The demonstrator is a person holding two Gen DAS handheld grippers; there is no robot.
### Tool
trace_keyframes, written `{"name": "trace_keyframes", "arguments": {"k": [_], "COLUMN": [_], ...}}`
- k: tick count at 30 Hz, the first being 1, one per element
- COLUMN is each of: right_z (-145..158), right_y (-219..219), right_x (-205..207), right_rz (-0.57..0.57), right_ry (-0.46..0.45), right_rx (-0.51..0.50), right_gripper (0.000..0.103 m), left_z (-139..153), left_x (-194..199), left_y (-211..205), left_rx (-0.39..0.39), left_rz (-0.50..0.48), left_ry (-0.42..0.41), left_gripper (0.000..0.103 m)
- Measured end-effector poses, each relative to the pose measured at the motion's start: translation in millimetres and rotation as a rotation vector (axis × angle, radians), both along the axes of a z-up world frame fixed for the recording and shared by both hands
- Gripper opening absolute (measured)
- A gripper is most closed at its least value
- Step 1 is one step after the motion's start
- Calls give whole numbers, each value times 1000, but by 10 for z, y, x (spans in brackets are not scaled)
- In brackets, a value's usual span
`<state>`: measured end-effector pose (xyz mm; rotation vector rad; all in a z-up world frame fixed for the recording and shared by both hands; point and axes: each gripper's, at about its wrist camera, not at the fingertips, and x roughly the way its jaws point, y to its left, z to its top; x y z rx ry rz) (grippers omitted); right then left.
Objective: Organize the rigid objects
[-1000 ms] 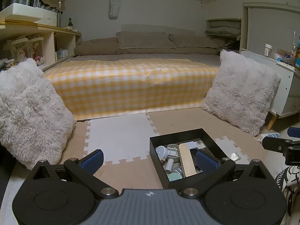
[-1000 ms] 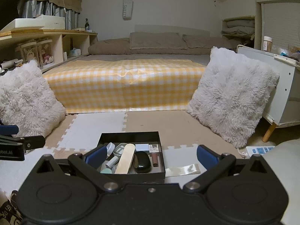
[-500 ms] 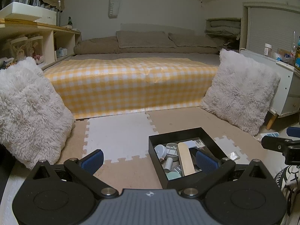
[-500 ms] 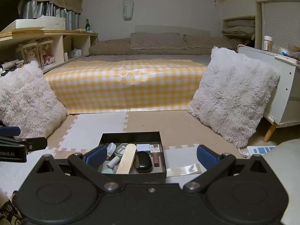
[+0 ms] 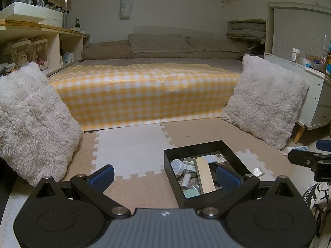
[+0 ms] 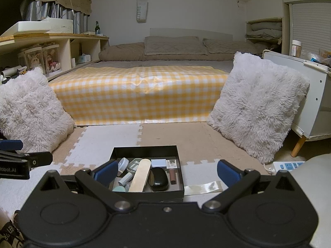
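A black open box sits on the foam floor mats, filled with several small items. Among them are a long pale wooden stick, a black glossy case, a brown lipstick tube, a light blue block and a round white lid. My left gripper is open, held low with the box just ahead to its right. My right gripper is open too, straddling the box's near side from above. Neither holds anything.
Two fluffy white cushions lean at left and right of a bed with a yellow checked cover. A clear wrapper strip lies right of the box. A power strip and white cabinet are far right.
Both views have shifted very slightly; the box sits a touch higher in the left wrist view. Both grippers stay open and nothing was picked up.
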<state>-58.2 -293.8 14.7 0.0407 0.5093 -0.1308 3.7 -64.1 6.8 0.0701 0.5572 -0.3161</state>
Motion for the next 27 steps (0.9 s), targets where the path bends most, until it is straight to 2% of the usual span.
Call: {"name": "trace_keyframes", "arguments": {"k": [27], "right_z": [6], "right_y": [-14], "right_x": [-6], "right_rz": [9], "right_ry": [-7], "right_rx": [6], "right_gripper": [103], "left_z": [-2], "left_x": [2], "left_y": [-1], "left_rx": [0], "left_rz": [-2], "left_ry": [2], "left_gripper": [103]}}
